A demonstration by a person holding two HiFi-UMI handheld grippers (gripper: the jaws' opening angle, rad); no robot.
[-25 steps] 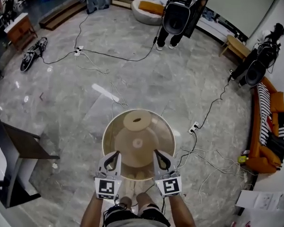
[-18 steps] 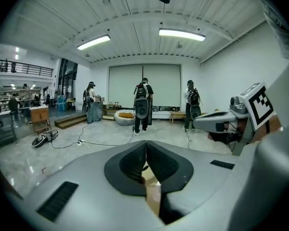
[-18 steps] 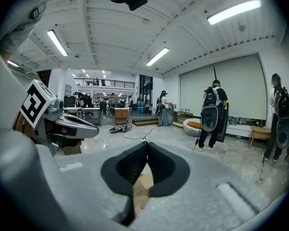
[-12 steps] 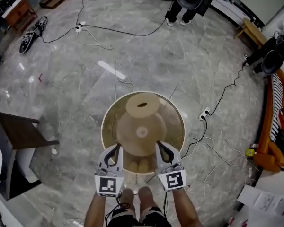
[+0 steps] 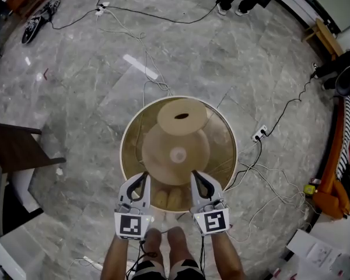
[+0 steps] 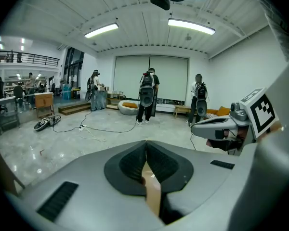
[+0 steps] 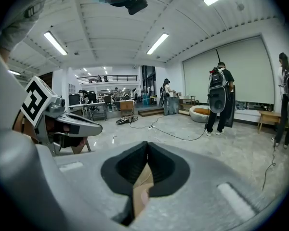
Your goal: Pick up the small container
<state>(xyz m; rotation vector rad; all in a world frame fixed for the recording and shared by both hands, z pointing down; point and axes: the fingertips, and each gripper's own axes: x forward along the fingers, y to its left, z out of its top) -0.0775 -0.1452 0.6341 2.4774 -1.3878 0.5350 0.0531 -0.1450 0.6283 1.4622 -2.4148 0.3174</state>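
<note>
Down came the left gripper and right gripper, closer to the round table, both squeezed shut and empty. I think the small container sits at the table's 12 o'clock, not reached yet.

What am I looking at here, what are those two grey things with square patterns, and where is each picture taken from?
A person stands over a round table and holds a claw tool in each hand: the left claw and the right claw. The patterned cubes are part of them. The top-down picture comes from a camera on the person's head. The other two come from cameras riding on each claw, looking along its jaws into a room where other people stand. Both claws are shut and hold nothing. I can make out no small container.
</note>
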